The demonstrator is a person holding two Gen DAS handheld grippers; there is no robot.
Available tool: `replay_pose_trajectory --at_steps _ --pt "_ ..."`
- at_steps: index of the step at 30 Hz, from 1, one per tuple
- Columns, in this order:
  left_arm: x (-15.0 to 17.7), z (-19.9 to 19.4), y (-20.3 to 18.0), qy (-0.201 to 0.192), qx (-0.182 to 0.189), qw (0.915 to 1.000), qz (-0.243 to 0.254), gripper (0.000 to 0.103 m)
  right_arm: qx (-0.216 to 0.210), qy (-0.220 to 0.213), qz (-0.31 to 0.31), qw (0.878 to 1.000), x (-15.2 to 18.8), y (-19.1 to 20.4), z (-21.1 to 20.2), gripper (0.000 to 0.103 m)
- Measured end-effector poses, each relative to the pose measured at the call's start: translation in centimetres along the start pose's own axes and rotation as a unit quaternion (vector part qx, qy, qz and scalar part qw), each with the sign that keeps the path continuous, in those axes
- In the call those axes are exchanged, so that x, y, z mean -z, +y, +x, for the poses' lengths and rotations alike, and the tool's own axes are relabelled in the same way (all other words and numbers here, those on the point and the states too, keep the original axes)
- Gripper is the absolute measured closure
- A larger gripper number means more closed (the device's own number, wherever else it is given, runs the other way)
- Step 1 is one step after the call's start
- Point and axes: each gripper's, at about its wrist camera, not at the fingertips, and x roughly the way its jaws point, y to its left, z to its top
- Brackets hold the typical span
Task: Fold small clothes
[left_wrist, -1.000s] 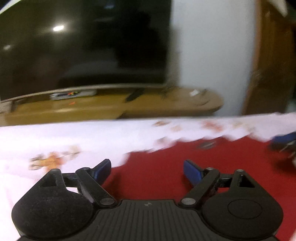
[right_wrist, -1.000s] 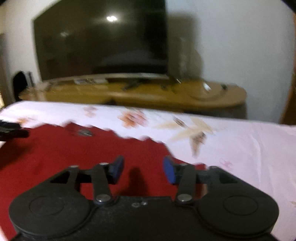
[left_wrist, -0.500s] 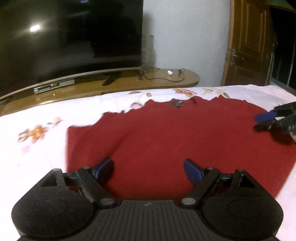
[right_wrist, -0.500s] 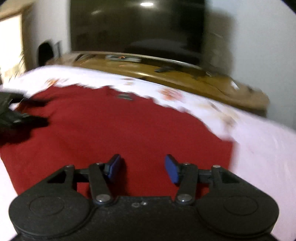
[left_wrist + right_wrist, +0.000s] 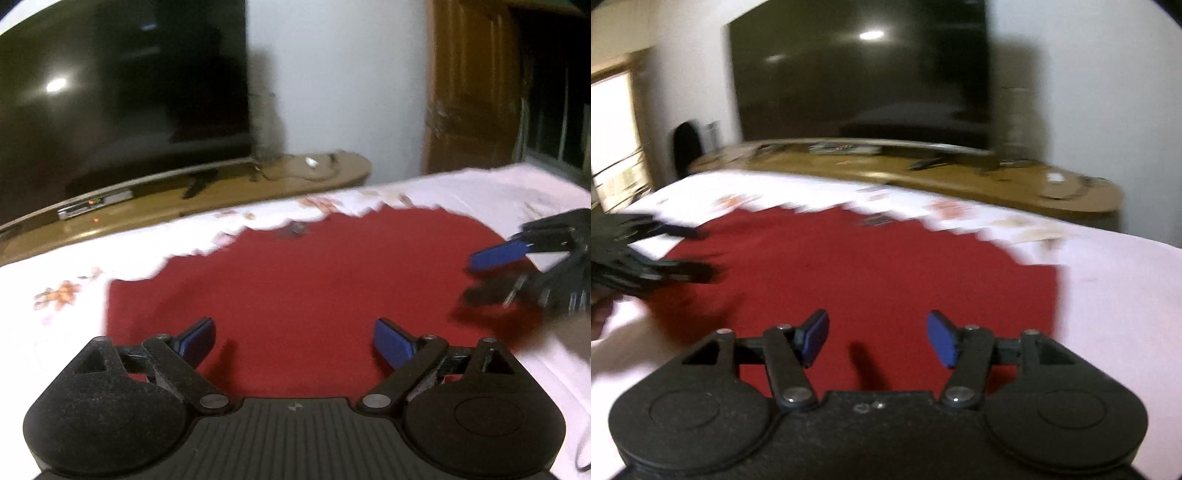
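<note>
Nearest to me, my left gripper (image 5: 293,341) has its blue pads spread wide and the jaws are opening further, with nothing between them but air above the cloth. My right gripper (image 5: 877,338) stands about half apart, jaws also opening, and it too grips nothing; a thin dark shadow falls on the fabric just under its gap.

Directly beneath and ahead of both grippers lies the red garment (image 5: 314,280), spread flat on the bed sheet (image 5: 66,317). It looks like a soft, matte knit, smooth and nearly free of wrinkles, with a straight edge off to the left of my left gripper and a rounded outline on the far side. A small dark label (image 5: 295,230) sits near its far edge. I judge the folding as barely begun: the cloth is laid out in a single layer, no fold visible, and every fold is left to do.

Beyond the garment the sheet is white with a faint orange floral print. Further off, a glossy wooden TV stand (image 5: 221,199) with a curved front, then the dark, shiny television (image 5: 860,74)
</note>
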Motion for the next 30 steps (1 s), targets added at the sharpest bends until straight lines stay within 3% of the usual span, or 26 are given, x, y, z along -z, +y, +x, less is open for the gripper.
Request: replay_pose_trajectory --at_steps 3,5,7,12,15,18,20,23,25,26,30 --pt "1.5 1.2 -0.7 0.034 -0.012 0.9993 -0.002 0.011 -0.007 0.021 -0.039 0.999 1.0 3.8 1.9 0.046" --pt "2.7 0.5 -0.3 0.028 -0.021 0.9994 0.003 0.011 0.005 0.046 -0.054 0.997 1.9 4.6 2.9 0.045" --pt "3.3 -0.5 1.0 0.033 -0.027 0.999 -0.014 0.011 0.011 0.04 -0.065 0.997 2.7 4.0 2.4 0.043" --pt "5.8 -3.3 5.1 0.038 -0.043 0.9965 -0.061 0.011 0.033 0.05 -0.012 0.998 4.9 -1.5 -1.5 0.044" --pt "6.0 -3.3 5.2 0.042 -0.05 0.9964 -0.054 0.011 0.056 0.045 0.012 0.997 6.2 -3.7 -3.3 0.044" --pt "5.1 -2.7 4.8 0.047 -0.067 0.9955 -0.049 0.01 0.066 0.049 0.01 0.997 6.0 -3.4 -3.1 0.044" --pt "4.6 -3.5 4.2 0.032 -0.068 0.9958 -0.052 0.01 0.071 0.047 0.019 0.996 5.1 -2.8 -3.4 0.055" --pt "5.3 -2.8 3.8 0.053 -0.07 0.9949 -0.049 0.009 0.073 0.017 0.023 0.997 4.7 -1.9 -4.5 0.054" --pt "5.4 -2.8 4.2 0.05 -0.066 0.9945 -0.064 0.009 0.082 0.064 0.028 0.994 5.6 -2.3 -2.6 0.052" --pt "5.4 -2.8 4.2 0.052 -0.066 0.9944 -0.064 0.009 0.079 0.046 0.031 0.995 6.0 -2.5 -2.5 0.05" --pt "5.3 -2.7 3.9 0.056 -0.073 0.9936 -0.065 0.008 0.085 0.047 0.055 0.994 4.9 -2.4 -3.0 0.051"
